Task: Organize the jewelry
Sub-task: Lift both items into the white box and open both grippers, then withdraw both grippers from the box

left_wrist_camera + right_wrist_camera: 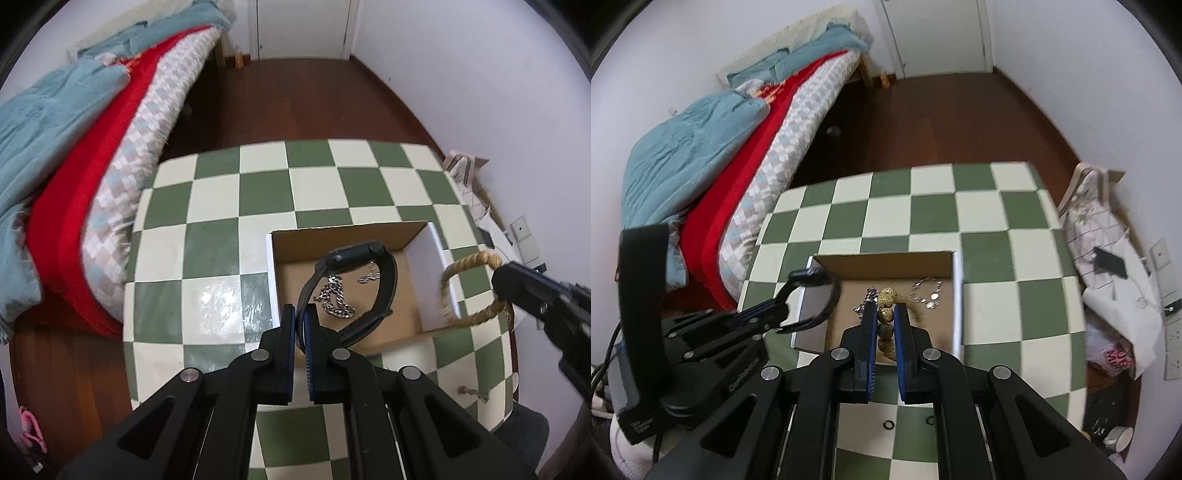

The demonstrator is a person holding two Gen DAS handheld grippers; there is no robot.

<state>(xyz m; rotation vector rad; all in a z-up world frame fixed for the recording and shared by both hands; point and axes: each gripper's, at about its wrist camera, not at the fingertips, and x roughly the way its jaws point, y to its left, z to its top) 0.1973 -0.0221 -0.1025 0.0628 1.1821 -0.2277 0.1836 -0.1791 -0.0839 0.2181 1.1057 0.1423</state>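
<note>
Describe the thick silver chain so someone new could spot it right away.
Find the checkered table, then the open cardboard box on it. The thick chain lies heaped on the box floor, left of a thinner, finer chain; the black watch hangs above it.

The table (pixel 207 295) is covered by a glossy, smooth checked surface in green and cream that throws back window glare. On it sits a box (pixel 343 230) of matt brown cardboard with smooth white outer walls. Inside lie chains (pixel 334 299) of shiny silver metal. The watch (pixel 360 254) has a matt black body and a smooth, rubbery-looking black strap. The bead bracelet (pixel 886 314) shows speckled, tan, wood-like beads, and in the left view reads as a rough, fibrous loop. Both grippers look like matt black plastic with bright metal pins and ridged blue pads (pixel 900 332). The floor (pixel 295 99) is polished dark wood. The bedding (pixel 55 155) is soft cloth.
</note>
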